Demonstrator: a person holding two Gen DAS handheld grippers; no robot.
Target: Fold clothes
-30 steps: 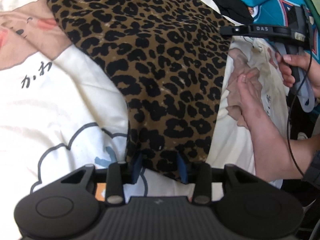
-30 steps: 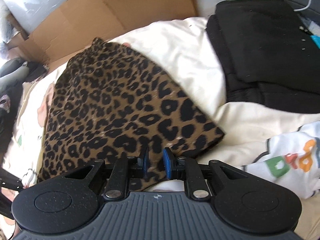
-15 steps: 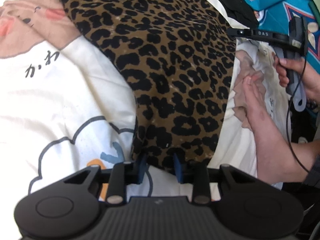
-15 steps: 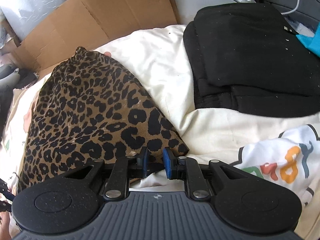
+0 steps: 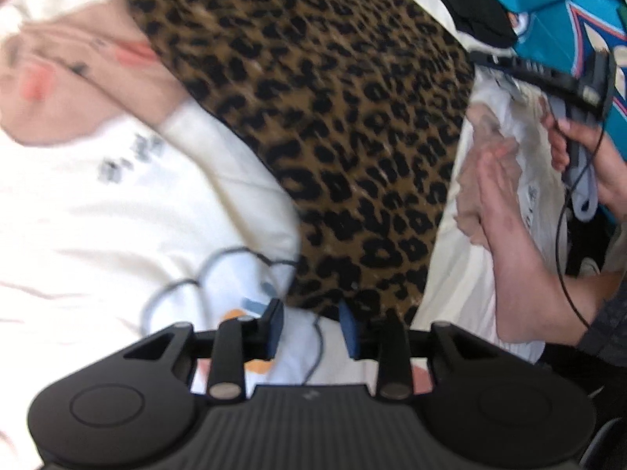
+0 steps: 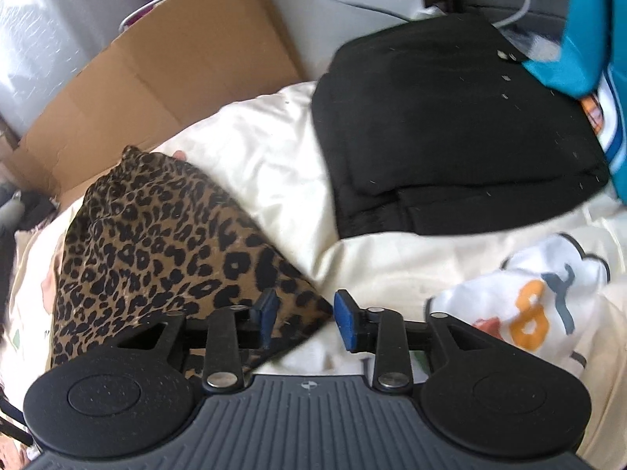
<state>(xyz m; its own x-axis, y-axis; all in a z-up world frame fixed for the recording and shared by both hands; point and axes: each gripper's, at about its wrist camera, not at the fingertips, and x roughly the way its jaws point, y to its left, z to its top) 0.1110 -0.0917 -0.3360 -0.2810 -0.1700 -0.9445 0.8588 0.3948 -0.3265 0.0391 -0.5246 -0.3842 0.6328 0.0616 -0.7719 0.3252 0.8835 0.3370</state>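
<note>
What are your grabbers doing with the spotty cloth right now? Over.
Left hand-held gripper open, right hand-held gripper open. Leopard-print garment lying released on bedding. Folded black clothes alongside, not blocking.

Left wrist view: close and low over the bedding, looking forward along the left gripper [image 5: 311, 327] up the length of the leopard-print garment [image 5: 333, 117], with the other handheld gripper at its right edge. Right wrist view: equally close, looking along the right gripper [image 6: 301, 319] across one corner of the same garment [image 6: 156, 235] toward a cardboard box [image 6: 164, 78]; both views share this garment and the cream printed bedding
</note>
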